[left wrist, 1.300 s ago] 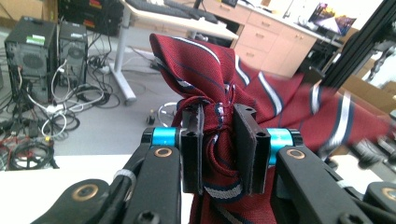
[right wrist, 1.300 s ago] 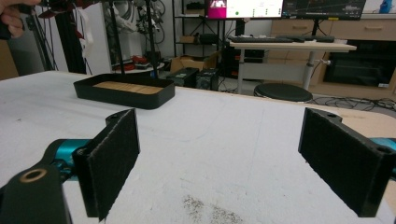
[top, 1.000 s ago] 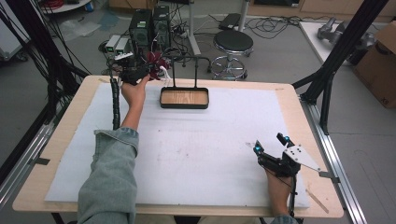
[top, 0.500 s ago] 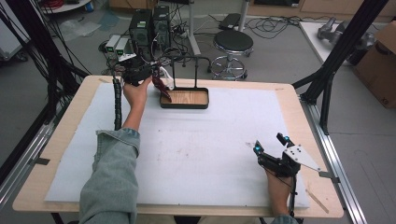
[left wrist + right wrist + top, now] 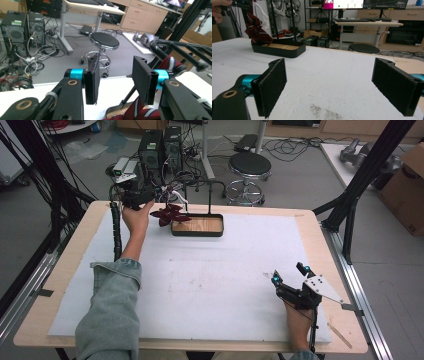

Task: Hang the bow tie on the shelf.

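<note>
A dark red striped cloth (image 5: 170, 214) hangs over the left end of a black wire rack (image 5: 202, 184), which rises from a black tray with a wooden floor (image 5: 197, 233) at the table's far edge. My left gripper (image 5: 161, 195) is at the rack's left end, open. In the left gripper view its jaws (image 5: 117, 82) stand apart with nothing between them; the cloth (image 5: 140, 111) drapes from a rack bar (image 5: 180, 46) just behind the right jaw. My right gripper (image 5: 289, 274) rests open at the near right, and its own view (image 5: 337, 87) faces the tray (image 5: 277, 51) and cloth (image 5: 257, 30).
A white mat (image 5: 210, 280) covers most of the wooden table. Dark specks (image 5: 322, 111) lie on it in front of the right gripper. Behind the table stand a round stool (image 5: 249, 167) and computer towers (image 5: 160, 147); a cardboard box (image 5: 405, 185) sits at far right.
The cloth has come down and to the right from the left gripper's height onto the rack's left end. The right gripper has not moved.
</note>
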Motion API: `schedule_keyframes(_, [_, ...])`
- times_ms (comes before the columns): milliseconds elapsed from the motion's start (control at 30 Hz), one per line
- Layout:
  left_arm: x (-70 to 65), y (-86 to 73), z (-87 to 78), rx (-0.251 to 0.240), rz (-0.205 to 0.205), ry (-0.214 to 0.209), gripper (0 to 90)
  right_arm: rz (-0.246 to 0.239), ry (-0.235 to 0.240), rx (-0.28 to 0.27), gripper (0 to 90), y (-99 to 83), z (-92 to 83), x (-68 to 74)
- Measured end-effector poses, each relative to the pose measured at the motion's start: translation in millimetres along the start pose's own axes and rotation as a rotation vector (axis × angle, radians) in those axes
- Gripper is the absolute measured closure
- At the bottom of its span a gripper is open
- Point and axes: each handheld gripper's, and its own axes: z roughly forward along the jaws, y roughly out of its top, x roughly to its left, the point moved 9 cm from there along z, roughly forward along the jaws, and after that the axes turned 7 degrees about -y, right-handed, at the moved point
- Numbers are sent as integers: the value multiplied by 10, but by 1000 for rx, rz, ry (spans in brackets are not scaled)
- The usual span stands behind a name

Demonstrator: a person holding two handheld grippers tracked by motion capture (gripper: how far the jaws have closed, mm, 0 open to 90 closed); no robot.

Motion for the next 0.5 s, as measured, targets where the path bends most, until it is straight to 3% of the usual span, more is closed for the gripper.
schedule_keyframes(133, [-22,82,-169,-31,24,-6,552,2,-1,-1,117,1,1,-4])
schedule_keyframes(500, [-35,144,-522,-52,72,-19,500,1,-4,0,117,0,1,-7])
